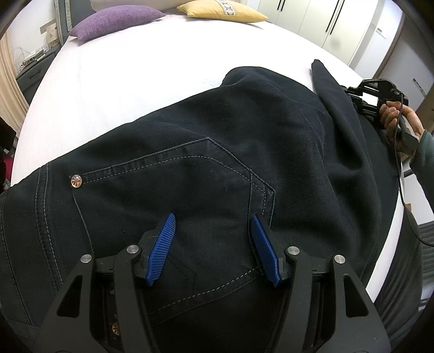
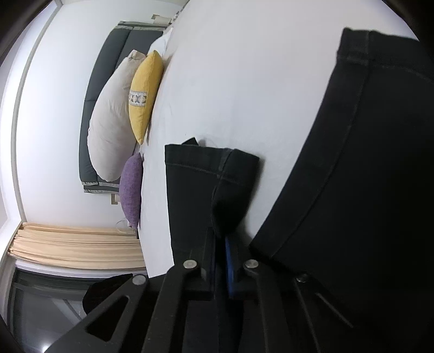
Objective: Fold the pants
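Note:
Dark navy pants (image 1: 217,152) lie across a white bed (image 1: 135,76), back pocket and a small rivet facing up. My left gripper (image 1: 213,221) is open, its blue pads (image 1: 162,244) spread just above the pocket area, holding nothing. My right gripper (image 2: 221,233) is shut on the hem end of a pant leg (image 2: 195,184) and holds it lifted above the sheet; it also shows in the left wrist view (image 1: 379,95), at the far right behind a raised fold of cloth. The rest of the pants (image 2: 352,176) fill the right of the right wrist view.
A purple cushion (image 1: 114,21) and a yellow cushion (image 1: 219,9) lie at the head of the bed, with a white pillow (image 2: 111,119) beside them. White wardrobes (image 1: 339,27) stand past the far side. A cable (image 1: 401,190) hangs from the right gripper.

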### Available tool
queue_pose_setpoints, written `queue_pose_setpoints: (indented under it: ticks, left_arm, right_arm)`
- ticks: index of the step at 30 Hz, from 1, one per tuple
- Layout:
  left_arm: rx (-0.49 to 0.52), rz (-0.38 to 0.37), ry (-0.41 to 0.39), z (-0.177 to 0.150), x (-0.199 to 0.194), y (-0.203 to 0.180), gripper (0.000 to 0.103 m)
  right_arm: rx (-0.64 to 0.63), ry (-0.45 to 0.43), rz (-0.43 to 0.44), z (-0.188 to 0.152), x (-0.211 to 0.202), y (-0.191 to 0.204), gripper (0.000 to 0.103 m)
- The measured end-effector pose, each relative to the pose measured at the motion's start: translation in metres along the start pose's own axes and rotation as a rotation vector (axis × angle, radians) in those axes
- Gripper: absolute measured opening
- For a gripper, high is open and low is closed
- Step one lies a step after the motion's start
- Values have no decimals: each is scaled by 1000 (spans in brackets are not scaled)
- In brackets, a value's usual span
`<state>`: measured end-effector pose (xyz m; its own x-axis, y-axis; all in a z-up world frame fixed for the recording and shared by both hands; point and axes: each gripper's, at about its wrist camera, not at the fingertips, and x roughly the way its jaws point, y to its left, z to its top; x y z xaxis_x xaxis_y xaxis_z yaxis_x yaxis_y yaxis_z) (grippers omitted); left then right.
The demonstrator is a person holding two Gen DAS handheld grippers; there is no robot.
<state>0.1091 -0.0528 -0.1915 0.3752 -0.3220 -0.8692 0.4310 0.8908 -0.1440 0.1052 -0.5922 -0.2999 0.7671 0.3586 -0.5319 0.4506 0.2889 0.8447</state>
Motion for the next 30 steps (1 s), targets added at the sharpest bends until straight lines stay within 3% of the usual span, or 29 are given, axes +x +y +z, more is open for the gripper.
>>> queue_pose_setpoints:
  ticks: [10,17,23,30]
  left_arm:
    - [0,8,6,2,0,-1,58]
    - [1,30,26,11,2,-6,59]
    - [-1,53,45,18,5,-11,60]
    - [-9,65,50,24,9,-18,61]
  right_arm:
    - [-91,-189,32,-21,-82,16,4]
    - [-27,-376,-2,-43,-174,-17,4]
    - [127,-397,-73,-53,-188,-85,4]
    - [114,-450,-38,-59,-198,-83,4]
